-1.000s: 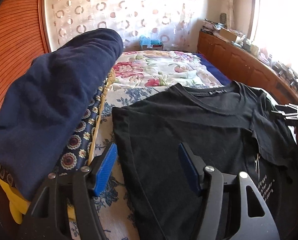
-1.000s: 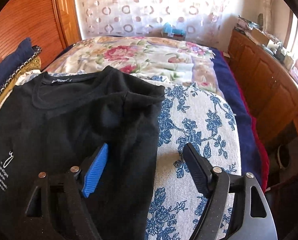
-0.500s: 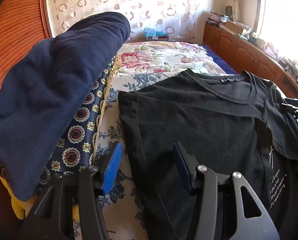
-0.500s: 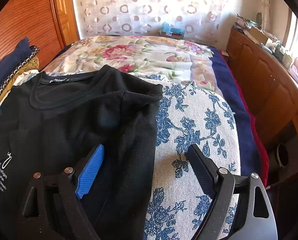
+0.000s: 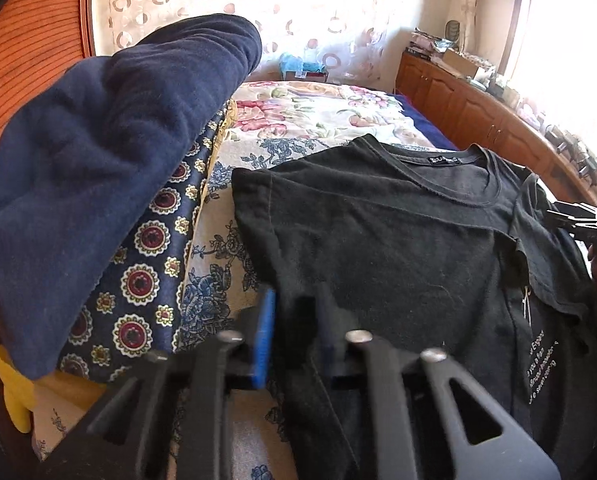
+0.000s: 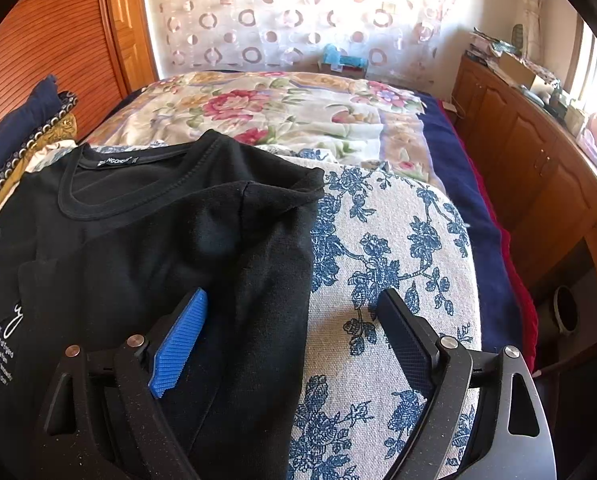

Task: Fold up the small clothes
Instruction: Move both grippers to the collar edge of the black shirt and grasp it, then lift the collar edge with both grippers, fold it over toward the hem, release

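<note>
The left gripper (image 5: pixel 294 332) jaws have just been closing and are now pinched on the left side edge of the black T-shirt (image 5: pixel 398 248), at 6 o'clock in the left wrist view; a fold of that side is judged ready to begin. The right gripper (image 6: pixel 294 340) is held wide open, straddling the shirt's right edge, nothing gripped. One T-shirt is counted, spread on the blue-floral bedcover (image 6: pixel 382 248); one navy blanket (image 5: pixel 98 152) at 9 o'clock.
</note>
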The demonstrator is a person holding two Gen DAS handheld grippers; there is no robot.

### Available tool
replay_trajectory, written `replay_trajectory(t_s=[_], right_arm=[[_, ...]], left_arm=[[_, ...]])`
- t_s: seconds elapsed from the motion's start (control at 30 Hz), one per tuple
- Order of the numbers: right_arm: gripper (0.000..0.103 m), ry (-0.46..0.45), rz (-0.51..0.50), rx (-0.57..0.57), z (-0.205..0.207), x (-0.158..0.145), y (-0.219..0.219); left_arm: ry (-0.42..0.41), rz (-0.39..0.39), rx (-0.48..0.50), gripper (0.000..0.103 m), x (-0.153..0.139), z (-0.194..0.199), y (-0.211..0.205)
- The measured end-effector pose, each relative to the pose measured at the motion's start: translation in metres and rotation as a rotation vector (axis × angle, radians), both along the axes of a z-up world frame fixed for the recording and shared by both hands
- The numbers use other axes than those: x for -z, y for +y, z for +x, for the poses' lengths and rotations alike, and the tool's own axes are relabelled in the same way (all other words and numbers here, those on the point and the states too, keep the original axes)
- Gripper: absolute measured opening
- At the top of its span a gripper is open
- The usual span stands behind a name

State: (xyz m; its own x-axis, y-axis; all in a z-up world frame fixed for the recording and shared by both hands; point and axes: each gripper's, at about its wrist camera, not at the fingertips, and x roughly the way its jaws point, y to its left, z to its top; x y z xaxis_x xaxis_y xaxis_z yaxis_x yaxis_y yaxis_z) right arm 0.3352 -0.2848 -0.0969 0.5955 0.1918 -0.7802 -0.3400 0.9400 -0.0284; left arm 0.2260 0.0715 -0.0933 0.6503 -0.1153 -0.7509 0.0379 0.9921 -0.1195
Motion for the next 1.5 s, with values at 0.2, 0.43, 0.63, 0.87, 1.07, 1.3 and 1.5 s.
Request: replay_trajectory(t_s=[0.2, 0.43, 0.63, 0.87, 1.07, 1.3, 1.5], right_arm=[[0.088, 0.004, 0.000, -0.005, 0.001, 0.000, -0.001], [0.088, 0.031, -0.004, -0.035, 0.018, -0.002, 0.003], [0.066, 0.039, 0.001, -0.032, 0.036, -0.005, 0.008], [0.003, -0.031, 0.086, -0.116, 0.011, -0.037, 0.024], [0.003, -0.222, 0.133, -0.164, -0.063, -0.095, 0.024], [0.003, -0.291, 0.168, -0.165, -0.152, -0.126, -0.002], [0.003, -0.294, 0.183, -0.167, -0.236, -0.130, -0.031]], left_arm=[[-0.045, 0.000, 0.030, 0.000, -0.010, -0.005, -0.007], [-0.131, 0.017, 0.087, 0.000, -0.037, -0.019, -0.028], [-0.162, 0.033, 0.117, 0.000, -0.047, -0.017, -0.040], [-0.242, 0.021, 0.133, 0.000, -0.074, -0.047, -0.043], [-0.303, 0.044, 0.142, 0.000, -0.104, -0.091, -0.038], [-0.381, 0.031, 0.159, 0.000, -0.125, -0.171, -0.034], [-0.373, 0.022, 0.166, 0.000, -0.119, -0.239, -0.027]])
